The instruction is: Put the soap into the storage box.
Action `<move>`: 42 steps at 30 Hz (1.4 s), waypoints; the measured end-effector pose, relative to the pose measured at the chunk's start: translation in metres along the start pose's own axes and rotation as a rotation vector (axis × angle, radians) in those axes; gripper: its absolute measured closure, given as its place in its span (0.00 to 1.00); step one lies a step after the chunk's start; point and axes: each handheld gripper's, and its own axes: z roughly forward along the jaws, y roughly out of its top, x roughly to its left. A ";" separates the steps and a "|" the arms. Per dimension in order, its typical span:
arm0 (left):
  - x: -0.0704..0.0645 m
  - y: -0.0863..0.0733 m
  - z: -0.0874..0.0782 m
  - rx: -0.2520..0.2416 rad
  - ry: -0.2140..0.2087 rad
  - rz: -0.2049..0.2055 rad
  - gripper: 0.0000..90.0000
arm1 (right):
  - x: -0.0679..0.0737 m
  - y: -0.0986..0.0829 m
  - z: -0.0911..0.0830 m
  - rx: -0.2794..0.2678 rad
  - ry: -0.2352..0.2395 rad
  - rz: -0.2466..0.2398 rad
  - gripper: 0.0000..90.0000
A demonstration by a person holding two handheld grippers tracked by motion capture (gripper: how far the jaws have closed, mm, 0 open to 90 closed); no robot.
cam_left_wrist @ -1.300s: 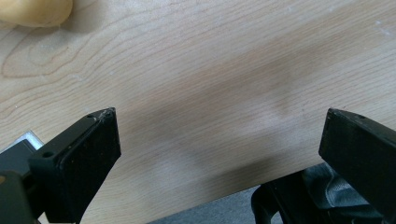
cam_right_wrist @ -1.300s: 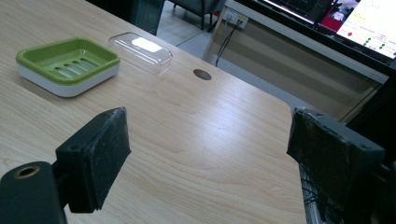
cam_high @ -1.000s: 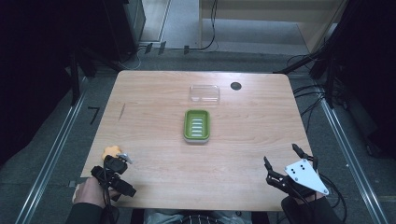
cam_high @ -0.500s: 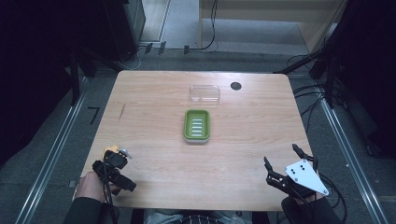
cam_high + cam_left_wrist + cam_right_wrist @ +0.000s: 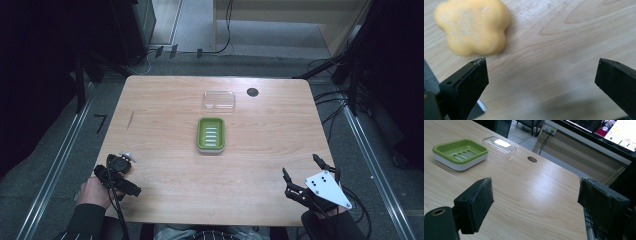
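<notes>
Soap dish [image 5: 210,134], green on a white base, sits near the centre of the wooden tabletop [image 5: 260,165], with a clear plastic lid [image 5: 219,100] lying just beyond it and a small dark round hole [image 5: 252,92] beside that lid. The right gripper [image 5: 310,172] hovers at the near right corner, fingers spread wide and empty. The left gripper [image 5: 117,167] at the near left edge has its fingers [image 5: 466,85] released above bare wood, just short of a yellow flower-shaped soap [image 5: 472,26].

My table [image 5: 529,192] is showing pale grained wood with a soft sheen; my soap dish [image 5: 460,152] at ten o'clock is looking like smooth green plastic; its lid [image 5: 499,146] is gleaming clear; my yellow flower-shaped soap [image 5: 472,26] is looking matt, chalky.
</notes>
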 end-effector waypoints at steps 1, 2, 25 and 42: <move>0.000 0.000 0.000 0.000 0.000 0.000 0.00 | 0.000 0.000 0.000 0.000 0.000 0.000 0.15; 0.004 0.001 0.001 -0.013 -0.001 -0.012 0.00 | 0.000 0.000 0.000 0.001 0.000 0.001 0.15; 0.060 0.016 0.011 -0.060 -0.030 -0.114 0.00 | 0.000 0.000 0.000 0.002 0.000 -0.001 0.15; 0.060 0.027 0.025 -0.002 -0.005 -0.183 0.16 | 0.001 0.000 0.001 0.006 0.001 0.000 0.15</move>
